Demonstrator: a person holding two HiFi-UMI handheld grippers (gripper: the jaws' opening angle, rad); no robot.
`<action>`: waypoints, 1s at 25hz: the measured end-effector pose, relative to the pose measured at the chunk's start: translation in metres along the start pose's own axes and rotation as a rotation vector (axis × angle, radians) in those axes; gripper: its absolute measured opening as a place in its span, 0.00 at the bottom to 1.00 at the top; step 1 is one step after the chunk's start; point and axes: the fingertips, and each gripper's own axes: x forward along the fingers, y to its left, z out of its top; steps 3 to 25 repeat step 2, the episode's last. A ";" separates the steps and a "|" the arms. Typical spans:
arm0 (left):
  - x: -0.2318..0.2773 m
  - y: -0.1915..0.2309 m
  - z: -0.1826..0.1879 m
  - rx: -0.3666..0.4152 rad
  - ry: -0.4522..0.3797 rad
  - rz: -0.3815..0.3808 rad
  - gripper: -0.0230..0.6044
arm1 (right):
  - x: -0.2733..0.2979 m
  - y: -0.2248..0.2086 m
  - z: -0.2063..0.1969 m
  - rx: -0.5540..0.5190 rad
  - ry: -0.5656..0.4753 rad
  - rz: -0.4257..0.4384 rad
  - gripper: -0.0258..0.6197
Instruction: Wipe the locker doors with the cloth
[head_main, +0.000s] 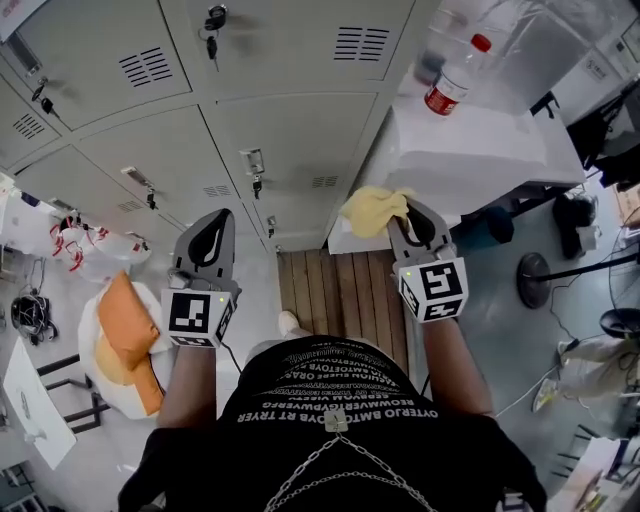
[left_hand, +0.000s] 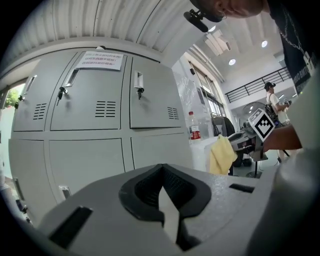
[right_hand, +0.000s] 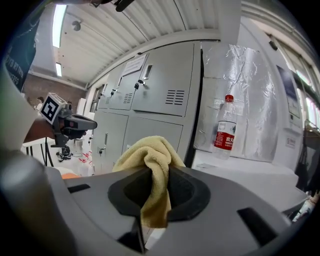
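A bank of grey locker doors (head_main: 250, 110) fills the far wall, some with keys hanging in their locks. My right gripper (head_main: 400, 216) is shut on a yellow cloth (head_main: 373, 210), held in the air just short of the lockers' right edge. In the right gripper view the cloth (right_hand: 150, 165) bunches over the jaws and hangs down between them. My left gripper (head_main: 220, 222) is shut with nothing in it and is held level with the right one, facing the lower lockers (left_hand: 95, 150). From the left gripper view the cloth (left_hand: 221, 155) shows at the right.
A white table (head_main: 480, 150) wrapped in plastic stands right of the lockers with a water bottle (head_main: 452, 78) on it. An orange cushion (head_main: 125, 335) lies on a white bag at the floor's left. A wooden board (head_main: 335, 290) lies below. A chair base (head_main: 545, 275) stands right.
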 end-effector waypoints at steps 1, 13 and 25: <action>0.001 -0.004 0.000 0.005 0.006 0.011 0.04 | -0.003 -0.001 0.000 -0.004 -0.002 0.008 0.14; 0.002 -0.008 -0.001 0.011 0.012 0.022 0.04 | -0.006 -0.003 -0.001 -0.009 -0.003 0.015 0.14; 0.002 -0.008 -0.001 0.011 0.012 0.022 0.04 | -0.006 -0.003 -0.001 -0.009 -0.003 0.015 0.14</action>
